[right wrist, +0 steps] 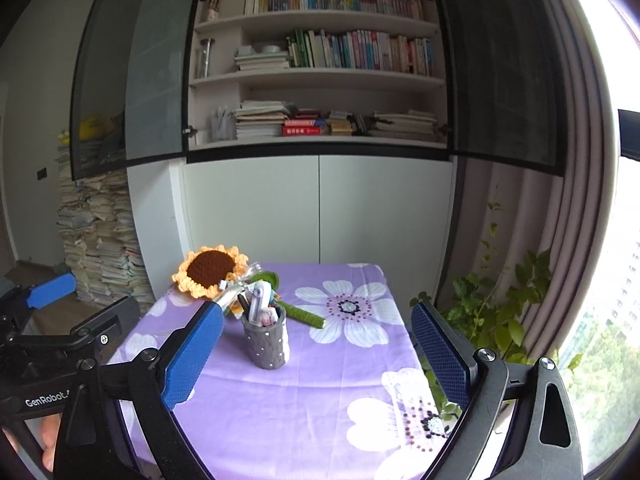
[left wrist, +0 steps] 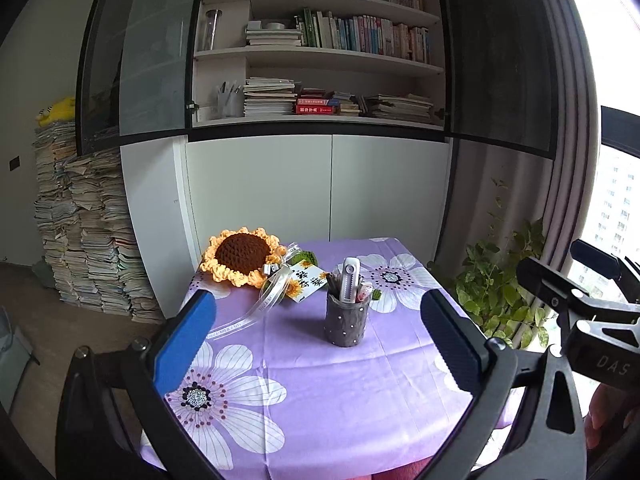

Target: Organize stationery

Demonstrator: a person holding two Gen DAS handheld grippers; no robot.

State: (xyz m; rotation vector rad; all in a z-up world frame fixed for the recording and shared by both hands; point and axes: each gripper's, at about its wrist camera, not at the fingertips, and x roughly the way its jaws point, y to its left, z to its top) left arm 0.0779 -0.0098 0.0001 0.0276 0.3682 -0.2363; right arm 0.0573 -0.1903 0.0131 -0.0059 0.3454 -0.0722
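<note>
Both grippers open and empty, stationery looks packed already

The pen cup (left wrist: 346, 321) near the desk's (left wrist: 320, 400) middle is top-heavy; the left gripper (left wrist: 320, 340) or right gripper (right wrist: 316, 356) could tip it.

Grey dotted pen holder (left wrist: 346, 322) upright mid-table, full of pens, white utility knife (left wrist: 349, 280) sticking up

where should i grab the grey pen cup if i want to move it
Grip the grey pen cup across its round wall, low on the body, coming level from the near side. It stands upright, pens stick out the top, and the cloth around it is clear.
</note>
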